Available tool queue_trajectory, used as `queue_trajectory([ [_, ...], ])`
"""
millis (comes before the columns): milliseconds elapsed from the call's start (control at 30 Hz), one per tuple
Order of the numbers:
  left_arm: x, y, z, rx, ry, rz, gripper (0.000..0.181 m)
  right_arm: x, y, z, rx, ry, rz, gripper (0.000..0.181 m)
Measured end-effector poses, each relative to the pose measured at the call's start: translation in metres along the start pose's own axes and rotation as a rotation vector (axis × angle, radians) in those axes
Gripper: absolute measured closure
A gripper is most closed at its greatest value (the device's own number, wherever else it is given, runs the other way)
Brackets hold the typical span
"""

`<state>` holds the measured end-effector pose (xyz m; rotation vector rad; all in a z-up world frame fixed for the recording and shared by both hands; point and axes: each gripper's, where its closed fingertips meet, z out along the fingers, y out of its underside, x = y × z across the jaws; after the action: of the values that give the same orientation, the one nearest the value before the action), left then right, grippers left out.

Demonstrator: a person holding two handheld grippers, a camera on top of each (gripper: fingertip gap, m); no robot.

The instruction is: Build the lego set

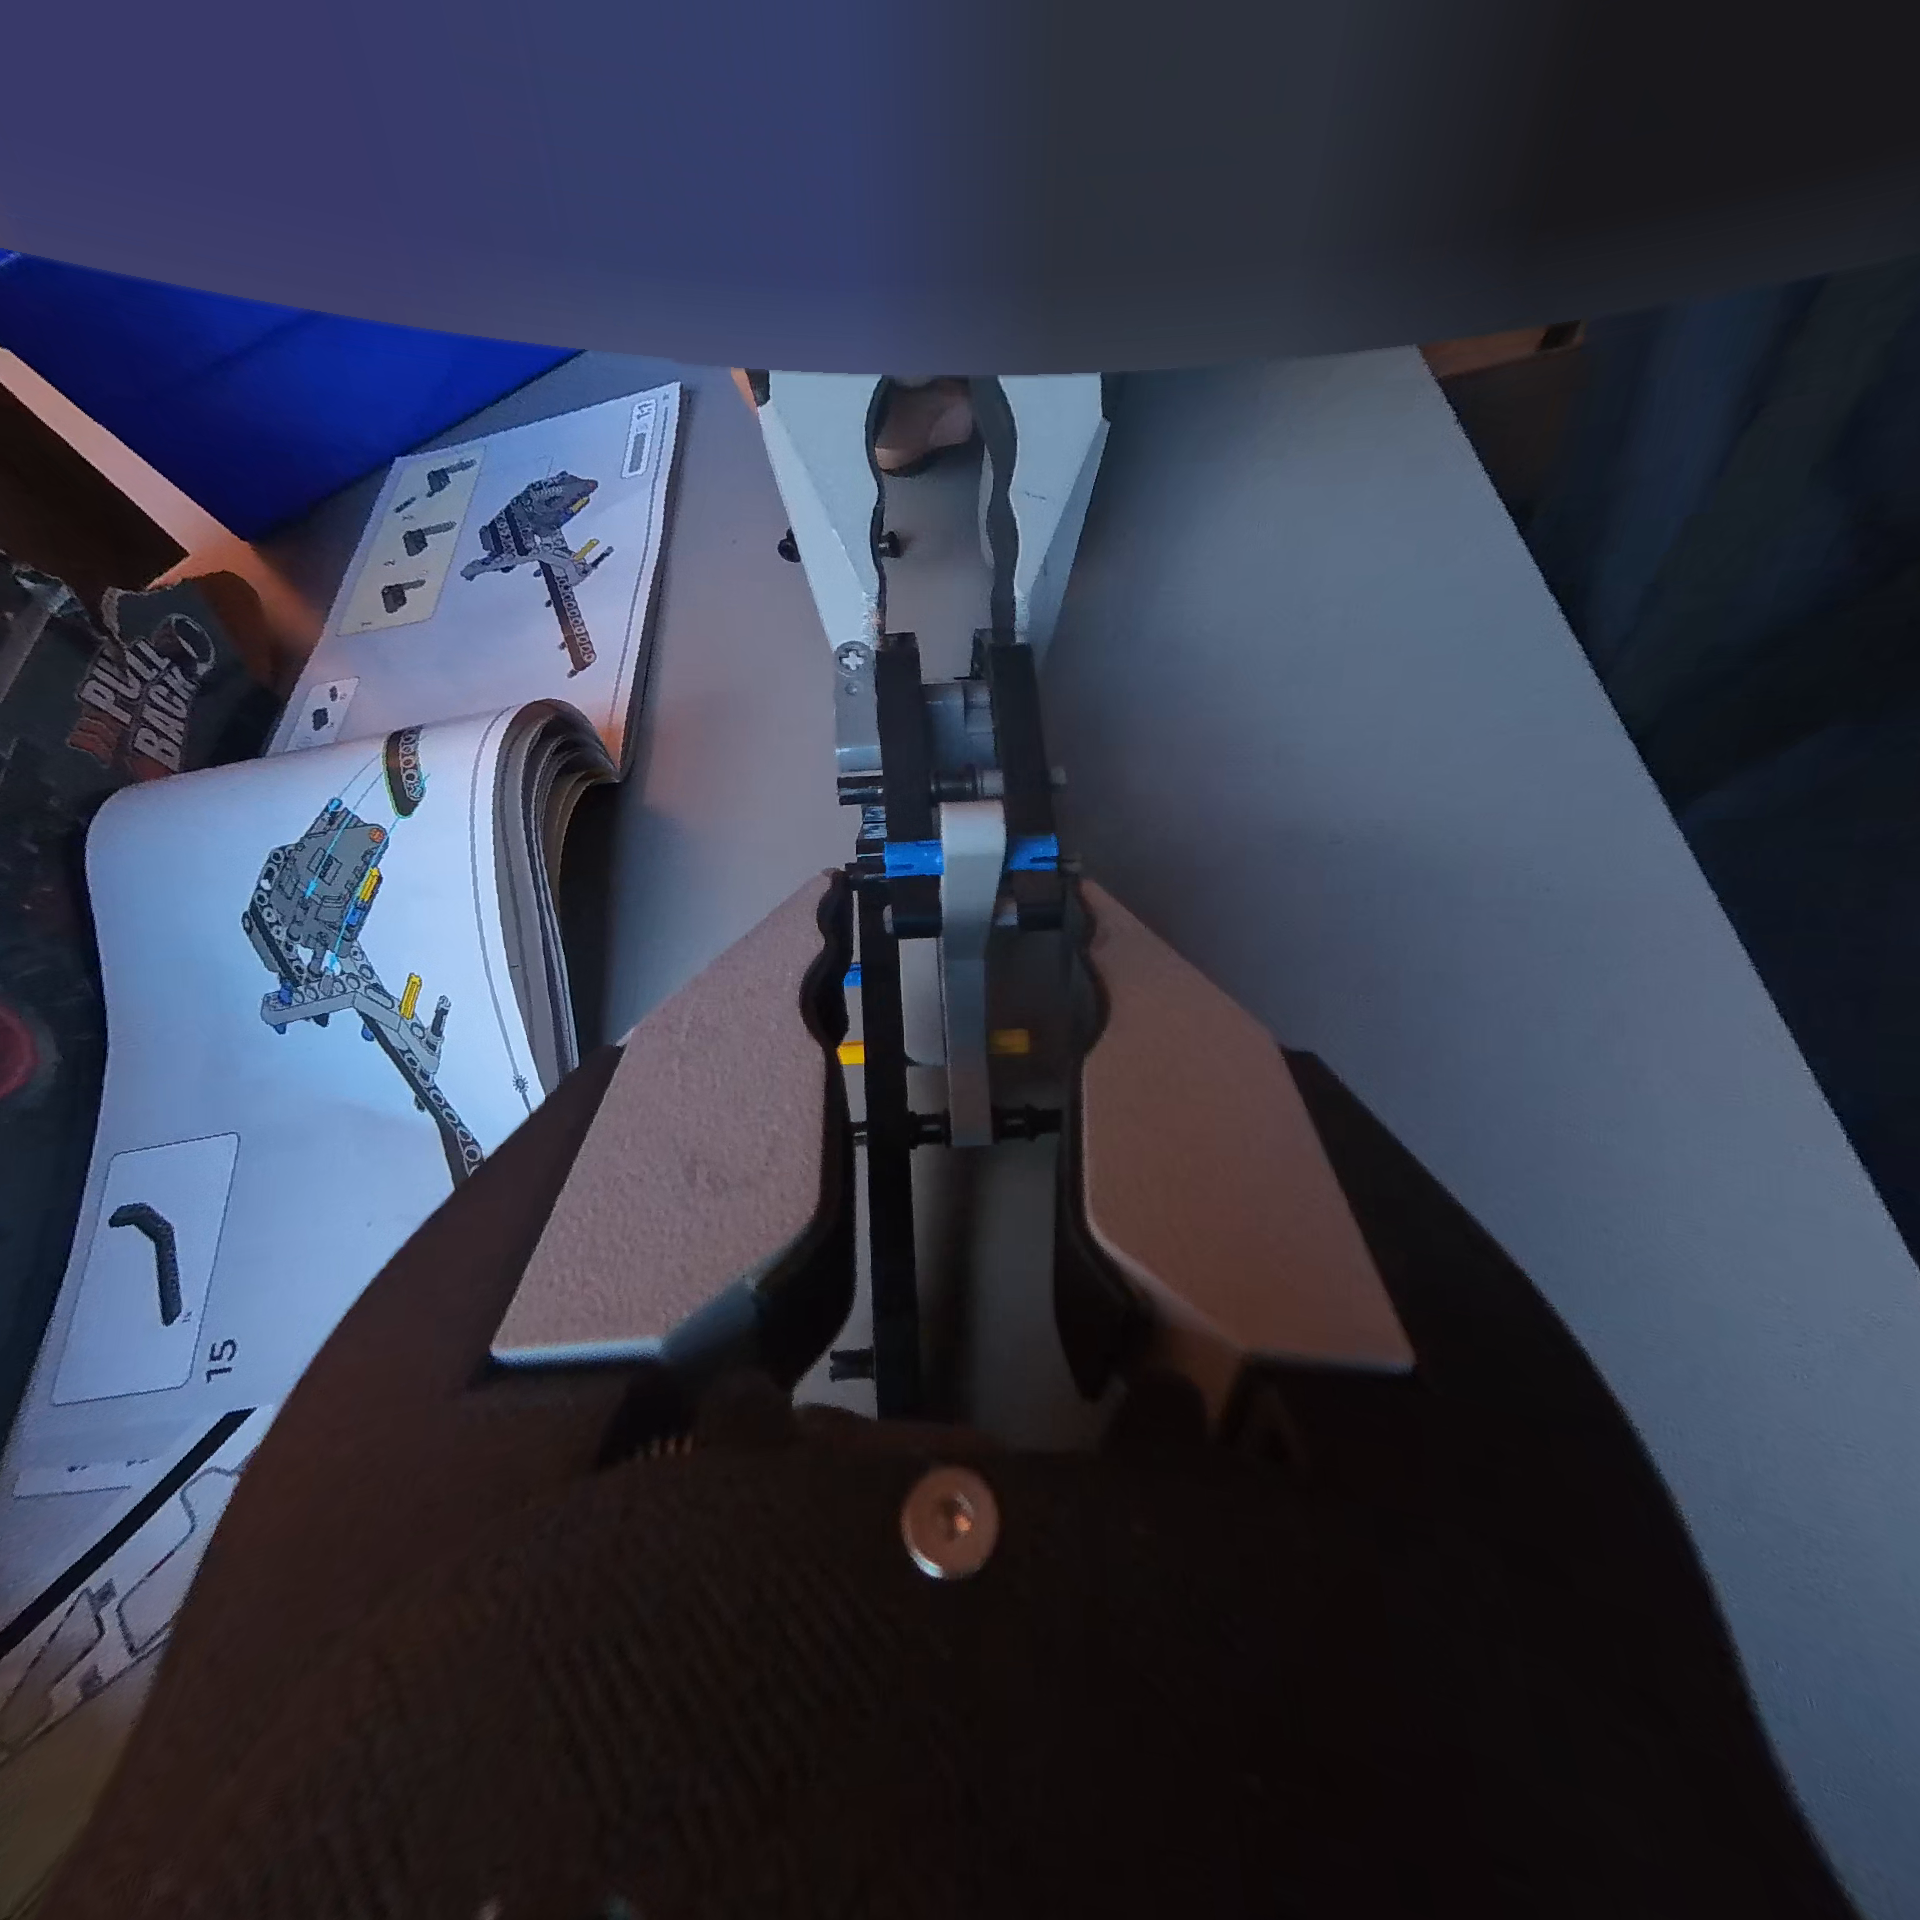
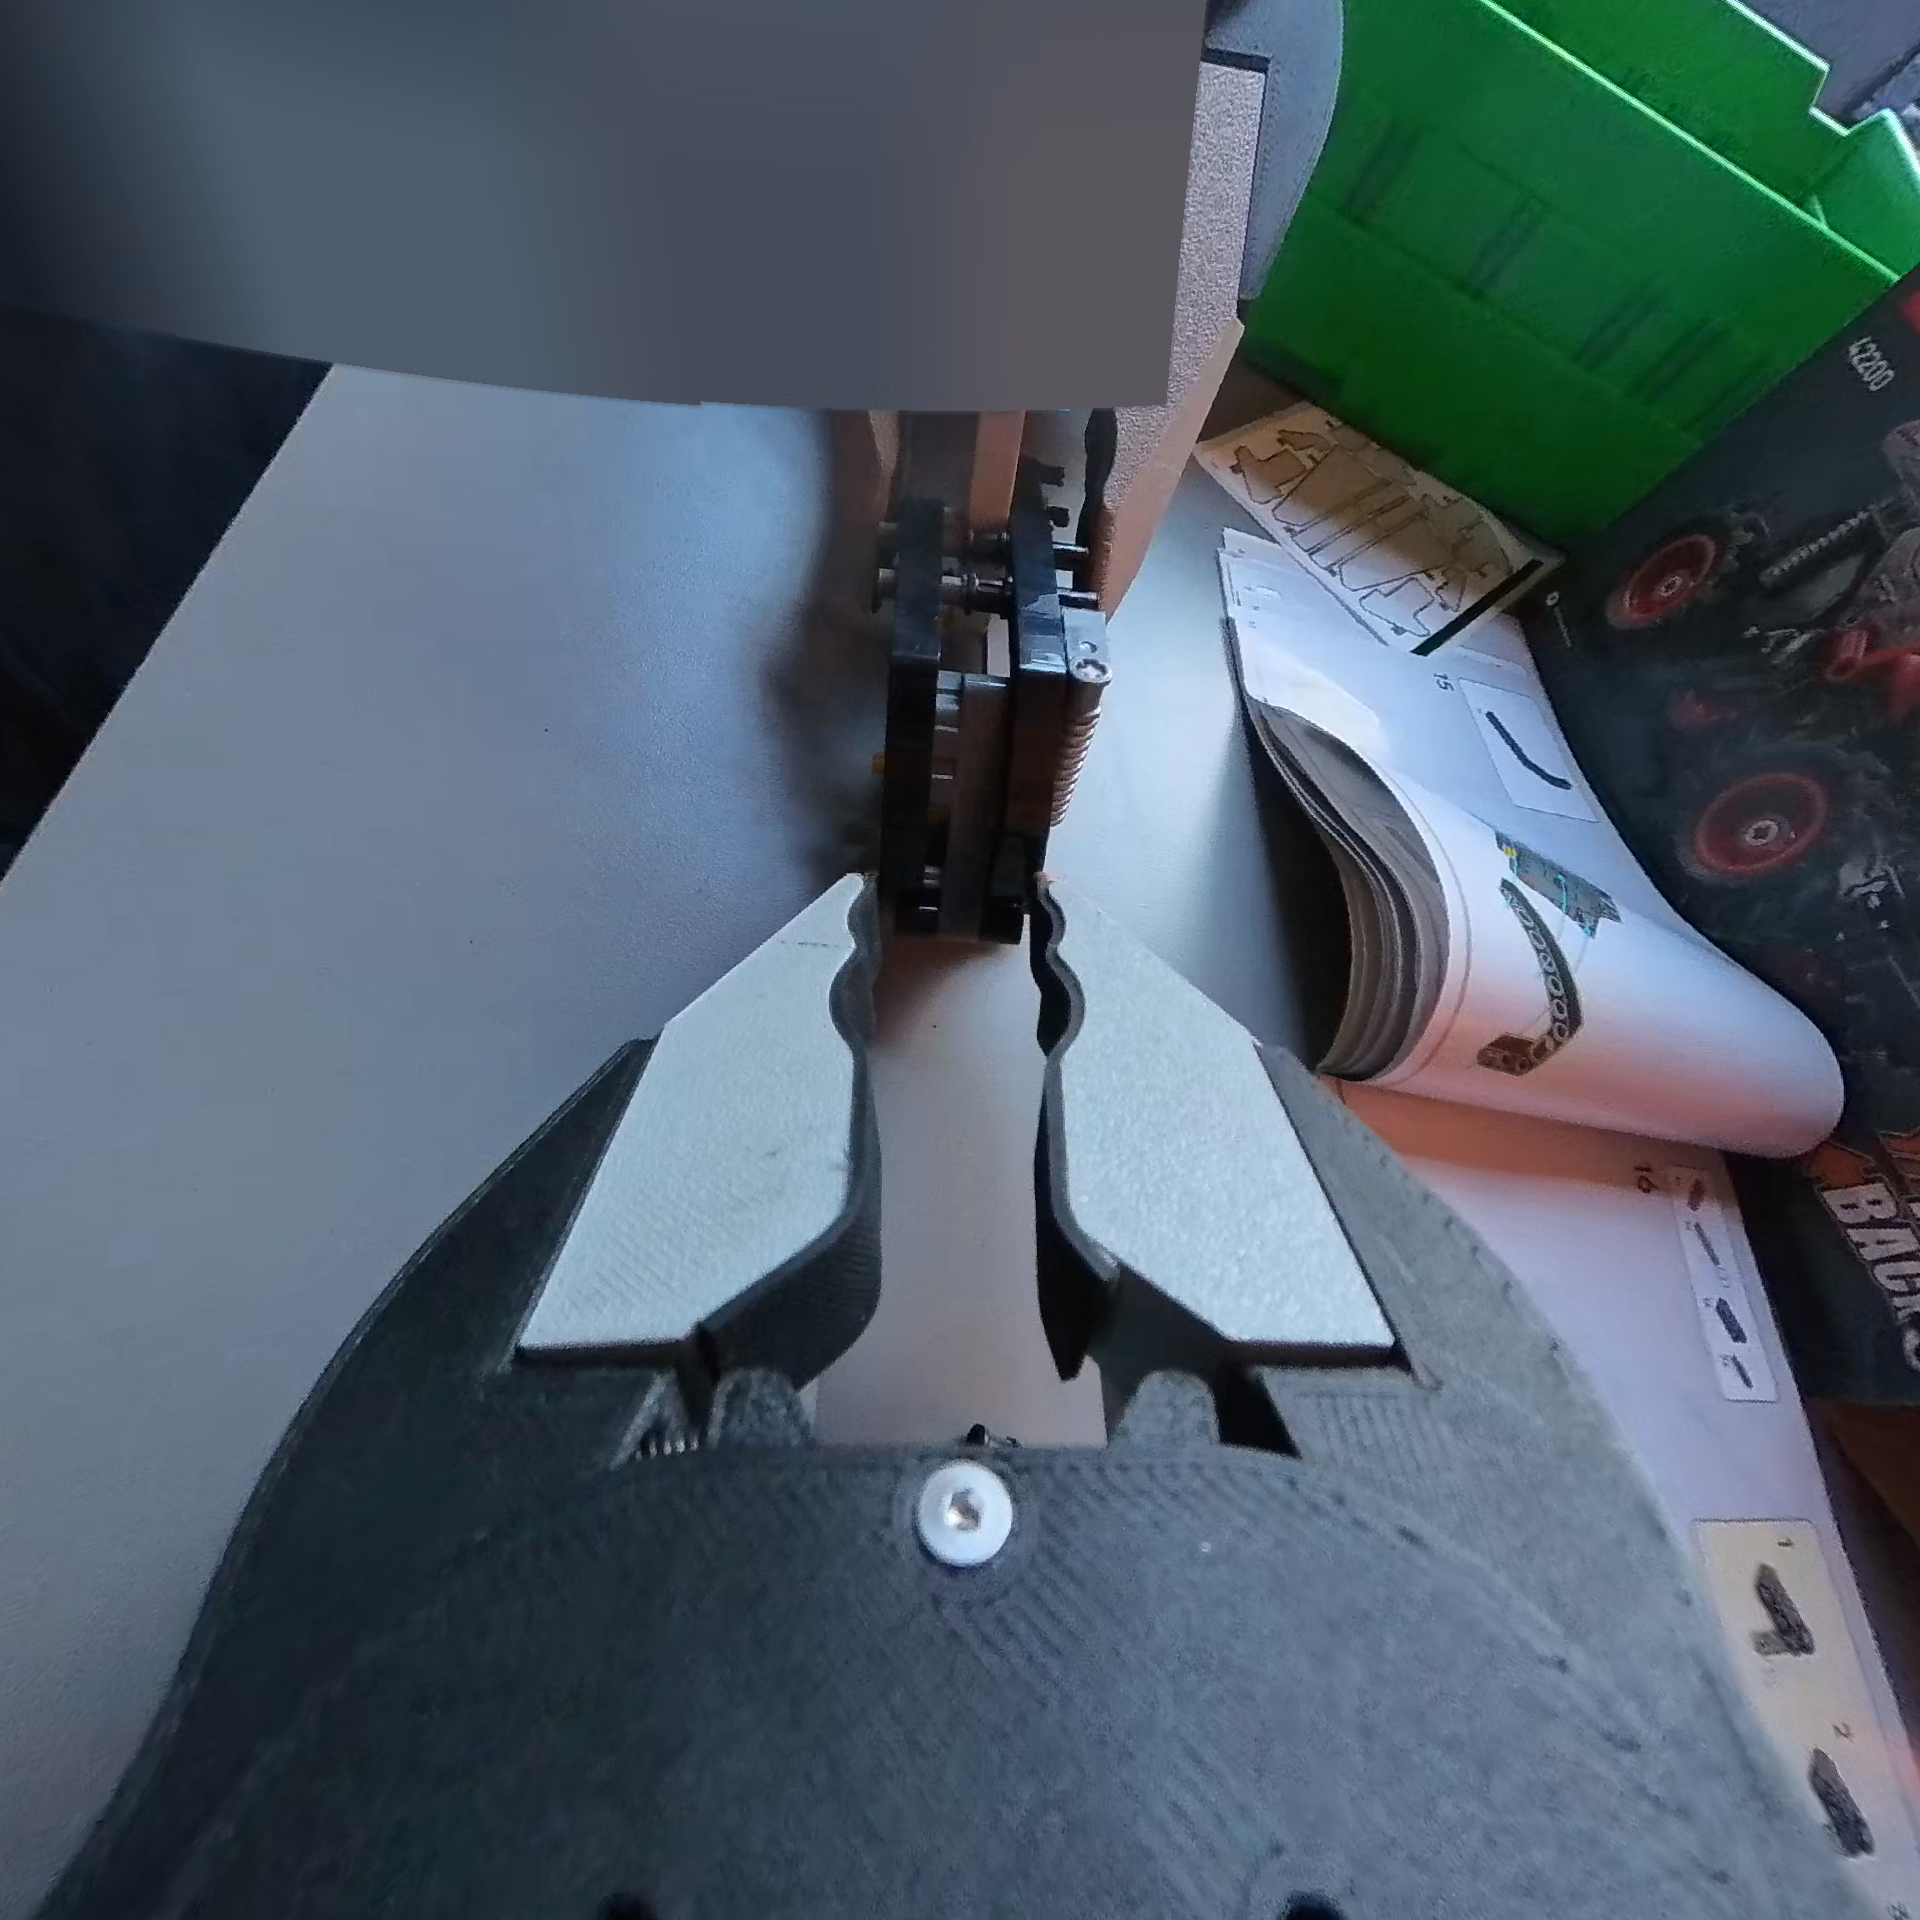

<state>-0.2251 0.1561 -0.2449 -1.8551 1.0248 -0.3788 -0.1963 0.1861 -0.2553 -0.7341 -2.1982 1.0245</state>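
Left wrist view: the left gripper (image 1: 956,914) is clamped on the near end of the lego assembly (image 1: 961,883), a stack of black beams with a grey liftarm and blue pins, held above the grey table (image 1: 1299,727). The right gripper (image 1: 940,582) meets the far end. The open instruction booklet (image 1: 312,935) lies left on the table, beside the dark set box (image 1: 114,707). Right wrist view: the right gripper (image 2: 956,914) fingertips are closed on the assembly's near end. Booklet, box and a green bin (image 2: 1558,239) sit to the right.
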Motion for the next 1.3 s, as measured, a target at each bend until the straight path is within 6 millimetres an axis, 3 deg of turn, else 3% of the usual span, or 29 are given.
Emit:
queue_trajectory([
  [400, 0.000, -0.001, -0.003, 0.014, 0.021, -0.063, 0.145, 0.000, 0.001, 0.003, -0.019, -0.006, 0.017, 0.159],
  [533, -0.002, 0.002, -0.004, 0.003, 0.018, -0.097, 0.145, 0.001, -0.002, 0.004, -0.002, -0.066, 0.149, 0.159],
  [633, -0.004, 0.002, -0.002, -0.006, 0.002, -0.102, 0.145, 0.004, -0.011, 0.000, 0.062, -0.025, 0.134, 0.151],
  [1067, -0.002, 0.001, -0.001, -0.008, 0.002, -0.108, 0.145, 0.006, -0.009, 0.000, 0.028, 0.007, 0.100, 0.161],
  [1300, -0.010, 0.000, 0.000, -0.002, -0.015, -0.223, 0.145, 0.017, -0.009, 0.001, 0.062, 0.008, 0.163, 0.158],
])
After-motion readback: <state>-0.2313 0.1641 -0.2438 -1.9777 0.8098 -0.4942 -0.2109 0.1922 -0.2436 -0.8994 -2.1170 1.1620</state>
